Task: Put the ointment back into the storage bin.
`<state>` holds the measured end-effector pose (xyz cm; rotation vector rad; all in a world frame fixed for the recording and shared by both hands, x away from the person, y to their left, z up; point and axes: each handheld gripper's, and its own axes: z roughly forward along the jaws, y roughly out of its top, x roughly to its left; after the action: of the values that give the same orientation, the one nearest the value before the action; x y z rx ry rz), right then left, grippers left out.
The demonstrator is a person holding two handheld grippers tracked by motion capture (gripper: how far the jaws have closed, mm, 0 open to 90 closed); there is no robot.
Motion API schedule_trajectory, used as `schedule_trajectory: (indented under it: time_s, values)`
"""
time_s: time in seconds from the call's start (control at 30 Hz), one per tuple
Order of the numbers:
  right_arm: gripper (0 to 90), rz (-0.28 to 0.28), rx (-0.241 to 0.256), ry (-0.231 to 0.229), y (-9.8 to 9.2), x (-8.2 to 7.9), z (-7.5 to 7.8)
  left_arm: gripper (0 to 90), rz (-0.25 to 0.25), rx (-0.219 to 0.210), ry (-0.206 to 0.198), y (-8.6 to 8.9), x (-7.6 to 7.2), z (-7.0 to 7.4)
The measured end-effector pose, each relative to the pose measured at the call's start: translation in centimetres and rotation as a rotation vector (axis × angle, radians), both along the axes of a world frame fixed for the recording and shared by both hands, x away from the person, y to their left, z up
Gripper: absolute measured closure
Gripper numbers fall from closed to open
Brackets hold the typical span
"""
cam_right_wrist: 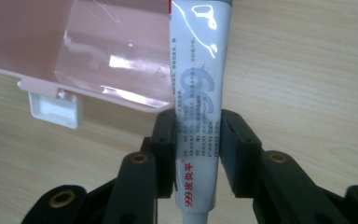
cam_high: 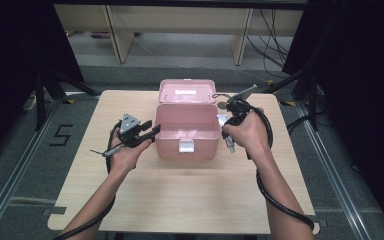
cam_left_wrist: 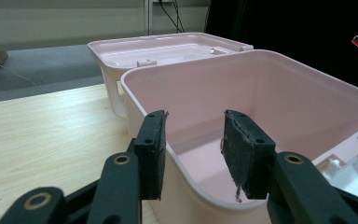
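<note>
Clamping the soft, light tube mid-body, the right gripper is hovering at the box's three o'clock; the left gripper is straddling its stiff wall, jaws apart.

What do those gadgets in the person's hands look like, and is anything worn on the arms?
Each hand holds a black tool with two flat-padded jaws and brass-coloured pivot rivets. The left gripper carries a grey three-cornered plate on top. A thick black cable trails from the right gripper along the forearm. The forearms are bare, with no sleeves.

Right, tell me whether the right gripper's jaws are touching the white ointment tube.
Touching. In the right gripper view, the right gripper has both black jaws pressed flat against the sides of the white ointment tube, with no gap on either side.
</note>
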<state>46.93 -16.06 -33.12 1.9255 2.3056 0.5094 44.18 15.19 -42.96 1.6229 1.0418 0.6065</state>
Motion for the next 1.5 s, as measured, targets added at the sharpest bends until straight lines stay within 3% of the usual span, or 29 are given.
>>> schedule_trajectory:
  time_s: [0.13,0.43,0.7,0.9,0.93,1.23,1.3,1.43,1.5]
  values:
    - [69.5,0.021,-0.005,-0.020,0.4,0.5,0.1,59.0,0.001,-0.001,0.001,0.0,0.0,0.0]
    - [69.4,-0.019,0.010,0.002,1.8,2.0,0.6,59.0,0.002,-0.001,0.002,0.0,0.0,-0.1]
    - [69.4,-0.045,0.028,-0.013,2.7,3.3,0.8,59.0,0.002,-0.001,0.003,0.1,0.0,-0.1]
    - [69.4,-0.045,0.038,-0.026,3.3,4.1,0.6,59.1,0.007,-0.002,0.005,0.3,0.0,-0.2]
    - [69.4,-0.070,0.041,-0.017,3.5,4.2,0.6,59.1,0.006,-0.001,0.005,0.3,0.0,-0.2]
    - [69.4,-0.082,0.040,-0.025,3.6,5.5,0.0,59.1,0.010,-0.003,0.005,0.4,0.0,-0.1]
    - [69.4,-0.108,0.047,-0.012,3.8,5.6,-0.1,59.1,0.008,-0.004,0.004,0.4,0.0,-0.1]
    - [69.4,-0.080,0.040,-0.027,3.5,5.9,-0.5,59.1,0.006,-0.001,0.005,0.4,0.0,-0.2]
    - [69.4,-0.098,0.046,-0.015,3.7,6.0,-0.6,59.0,0.006,-0.002,0.004,0.4,0.0,-0.2]
